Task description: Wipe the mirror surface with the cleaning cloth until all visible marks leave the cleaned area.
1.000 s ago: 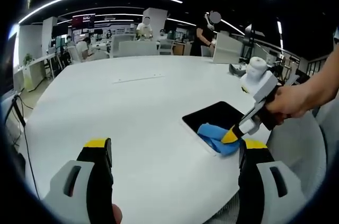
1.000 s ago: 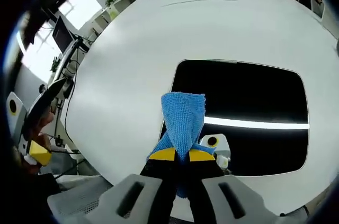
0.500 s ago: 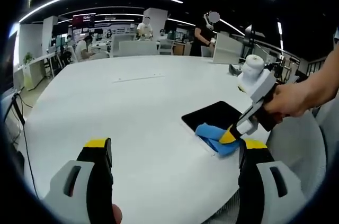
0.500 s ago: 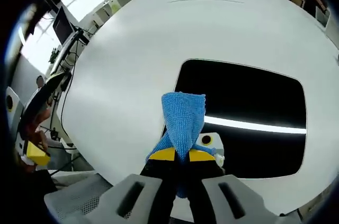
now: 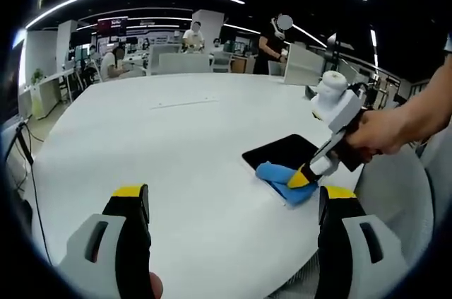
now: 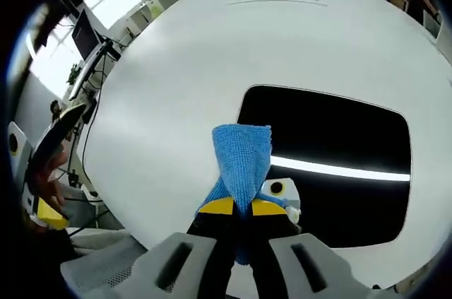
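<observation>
Since half a second ago the right gripper [image 6: 236,206] has slid the folded blue microfibre cleaning cloth [image 6: 241,160] a little toward the near left edge of the dark rectangular mirror with rounded corners [image 6: 339,150], so that the cloth's tip now lies at that edge, partly over the round white table [image 6: 183,66]. That gripper's yellow-tipped jaws are pressed together on the cloth, which fans out ahead of them and lies flat on the glass. A bright ceiling light strip shows as a white line in the mirror, and the gripper's own reflection sits just beside the cloth. From the left gripper view, the right gripper [image 5: 302,177] comes in from the right, held by a person's hand [image 5: 378,134], its tip down on the blue cloth [image 5: 281,177] at the near corner of the mirror [image 5: 286,151], which lies flat near the table's [image 5: 176,136] right edge. The left gripper [image 5: 233,203] hangs above the bare tabletop, well apart from the mirror, its jaws spread wide with nothing between them. Desks and several people stand in the office beyond the table.
</observation>
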Demonstrator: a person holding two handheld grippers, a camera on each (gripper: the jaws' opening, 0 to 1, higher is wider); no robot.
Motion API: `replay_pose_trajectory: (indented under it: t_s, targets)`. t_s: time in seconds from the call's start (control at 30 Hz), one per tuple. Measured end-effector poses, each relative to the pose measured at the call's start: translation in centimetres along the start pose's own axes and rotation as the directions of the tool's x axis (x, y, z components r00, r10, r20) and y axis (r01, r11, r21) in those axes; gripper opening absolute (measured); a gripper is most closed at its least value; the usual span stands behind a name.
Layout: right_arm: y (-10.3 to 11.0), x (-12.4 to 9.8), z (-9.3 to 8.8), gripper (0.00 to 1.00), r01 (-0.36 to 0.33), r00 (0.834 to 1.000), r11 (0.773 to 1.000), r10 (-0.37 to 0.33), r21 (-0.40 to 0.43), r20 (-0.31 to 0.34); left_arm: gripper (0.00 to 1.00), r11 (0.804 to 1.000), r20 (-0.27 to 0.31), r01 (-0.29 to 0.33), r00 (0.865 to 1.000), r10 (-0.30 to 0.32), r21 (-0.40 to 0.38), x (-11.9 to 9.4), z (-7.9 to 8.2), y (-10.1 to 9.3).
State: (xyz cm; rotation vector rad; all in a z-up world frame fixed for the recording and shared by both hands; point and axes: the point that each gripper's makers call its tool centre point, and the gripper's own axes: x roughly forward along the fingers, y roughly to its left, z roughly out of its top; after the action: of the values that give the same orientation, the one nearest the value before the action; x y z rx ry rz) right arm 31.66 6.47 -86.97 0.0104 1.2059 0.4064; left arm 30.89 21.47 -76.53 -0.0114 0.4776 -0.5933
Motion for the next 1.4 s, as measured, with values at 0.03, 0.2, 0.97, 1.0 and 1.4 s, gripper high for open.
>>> replay_pose_trajectory:
  t_s: [0.03, 0.2, 0.97, 1.0, 1.4]
  targets:
    - [-0.1, 0.0, 0.1, 0.0, 0.005, 1.0, 1.0, -0.005, -0.003, 0.001, 0.99, 1.0, -0.001, 0.0, 1.0, 0.0, 0.0, 0.0, 0.0, 0.0]
    - [-0.4, 0.4, 1.1, 0.0, 0.016, 1.0, 0.999, -0.017, -0.046, -0.015, 0.99, 1.0, -0.014, 0.005, 1.0, -0.005, 0.001, -0.1, -0.6, -0.1]
    - [-2.3, 2.3, 6.9, 0.0, 0.011, 1.0, 0.998, -0.012, -0.056, -0.017, 0.98, 0.999, -0.017, -0.015, 1.0, 0.015, -0.028, -0.2, -1.3, 0.0]
    - [-2.3, 2.4, 7.1, 0.0, 0.011, 1.0, 0.998, -0.012, -0.061, -0.018, 0.98, 1.0, -0.02, -0.014, 1.0, 0.014, -0.026, -0.2, -1.3, 0.0]
    - [-2.6, 2.7, 8.5, 0.0, 0.004, 0.999, 0.996, -0.008, -0.086, -0.052, 0.98, 1.0, -0.023, -0.007, 1.0, 0.006, -0.021, 0.0, -1.1, 0.1]
